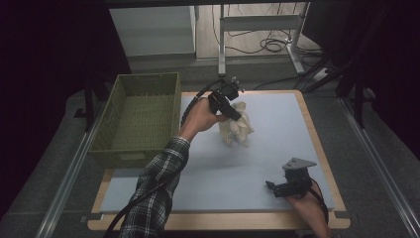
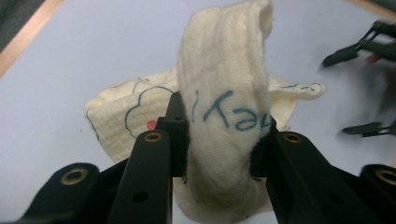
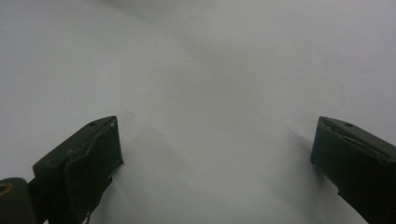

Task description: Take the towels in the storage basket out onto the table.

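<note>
Left gripper (image 2: 219,140) is pinching a fold of the cream cloth (image 2: 224,93), which sits mid-mat (image 1: 277,148), at about 3 o'clock from the green basket (image 1: 141,116). Right gripper (image 1: 271,187), down at 5 o'clock from the cloth, has its jaws spread wide over bare mat.
</note>
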Tool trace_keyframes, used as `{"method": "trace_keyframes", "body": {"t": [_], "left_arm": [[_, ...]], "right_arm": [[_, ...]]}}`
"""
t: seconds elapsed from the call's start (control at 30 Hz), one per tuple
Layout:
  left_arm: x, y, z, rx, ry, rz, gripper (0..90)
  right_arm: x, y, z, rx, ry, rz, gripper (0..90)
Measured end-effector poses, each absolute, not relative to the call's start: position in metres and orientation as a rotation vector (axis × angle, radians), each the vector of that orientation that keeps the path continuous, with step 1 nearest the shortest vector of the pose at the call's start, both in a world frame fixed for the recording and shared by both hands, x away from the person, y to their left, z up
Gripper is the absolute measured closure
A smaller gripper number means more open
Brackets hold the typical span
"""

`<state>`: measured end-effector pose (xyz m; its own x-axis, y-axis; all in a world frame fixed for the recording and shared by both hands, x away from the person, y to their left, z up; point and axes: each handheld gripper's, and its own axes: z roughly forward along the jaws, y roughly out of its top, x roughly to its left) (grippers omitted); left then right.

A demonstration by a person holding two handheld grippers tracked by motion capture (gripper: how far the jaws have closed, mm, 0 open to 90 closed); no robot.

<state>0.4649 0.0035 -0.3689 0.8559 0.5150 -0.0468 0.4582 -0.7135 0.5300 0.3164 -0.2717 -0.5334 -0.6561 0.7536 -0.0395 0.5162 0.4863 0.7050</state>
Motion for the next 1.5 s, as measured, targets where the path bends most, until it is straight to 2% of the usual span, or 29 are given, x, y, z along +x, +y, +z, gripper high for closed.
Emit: {"method": "trace_keyframes", "body": {"t": [0.23,0.53,0.6,0.73,0.77,0.83,0.97,1.07,1.13,1.17,1.2,1.23,1.27,1.3,1.33,1.37,1.43,1.47,1.5], "left_arm": [[0.456,-0.012,-0.416,2.557,0.652,0.127,66.2],[0.448,-0.023,-0.458,2.595,0.616,0.087,62.4],[0.446,-0.025,-0.472,2.594,0.616,0.084,57.3],[0.443,-0.028,-0.484,2.579,0.616,0.101,35.4],[0.441,-0.029,-0.486,2.574,0.621,0.105,35.4],[0.435,-0.028,-0.484,2.543,0.626,0.14,23.8],[0.425,-0.02,-0.473,2.505,0.628,0.158,18.7],[0.42,-0.015,-0.469,2.496,0.636,0.155,18.6],[0.416,-0.008,-0.465,2.489,0.644,0.165,18.9],[0.411,0.0,-0.463,2.482,0.652,0.159,22.3],[0.411,0.0,-0.463,2.482,0.652,0.159,23.2],[0.405,0.007,-0.463,2.476,0.66,0.153,25.7],[0.405,0.007,-0.463,2.476,0.66,0.153,29.2],[0.4,0.013,-0.465,2.475,0.661,0.142,30.5],[0.4,0.013,-0.465,2.475,0.661,0.142,31.5],[0.397,0.015,-0.467,2.471,0.664,0.126,31.5],[0.391,0.02,-0.472,2.463,0.661,0.102,34.2],[0.389,0.021,-0.474,2.459,0.661,0.092,35.6],[0.384,0.024,-0.48,2.451,0.658,0.079,36.5]], "right_arm": [[0.317,-0.272,-0.533,1.063,2.392,0.961,1.9],[0.317,-0.272,-0.533,1.062,2.393,0.961,1.9],[0.317,-0.272,-0.533,1.062,2.393,0.962,1.9],[0.317,-0.272,-0.533,1.061,2.392,0.961,1.9],[0.317,-0.272,-0.533,1.063,2.392,0.961,1.9],[0.317,-0.272,-0.533,1.062,2.392,0.961,1.9],[0.317,-0.272,-0.533,1.063,2.393,0.962,2.2],[0.316,-0.272,-0.533,1.071,2.39,0.968,3.2],[0.316,-0.273,-0.532,1.064,2.383,0.98,9.9],[0.316,-0.276,-0.531,1.059,2.375,0.995,18.9],[0.316,-0.276,-0.531,1.059,2.375,0.995,18.9],[0.316,-0.279,-0.527,1.067,2.375,0.991,31.4],[0.316,-0.279,-0.527,1.067,2.375,0.991,31.4],[0.319,-0.281,-0.524,1.081,2.388,0.994,40.0],[0.319,-0.281,-0.524,1.081,2.388,0.994,40.0],[0.321,-0.281,-0.523,1.088,2.397,1.015,43.7],[0.324,-0.281,-0.518,1.093,2.4,1.046,53.0],[0.33,-0.281,-0.512,1.094,2.398,1.076,60.5],[0.334,-0.281,-0.51,1.084,2.395,1.076,63.2]]}}
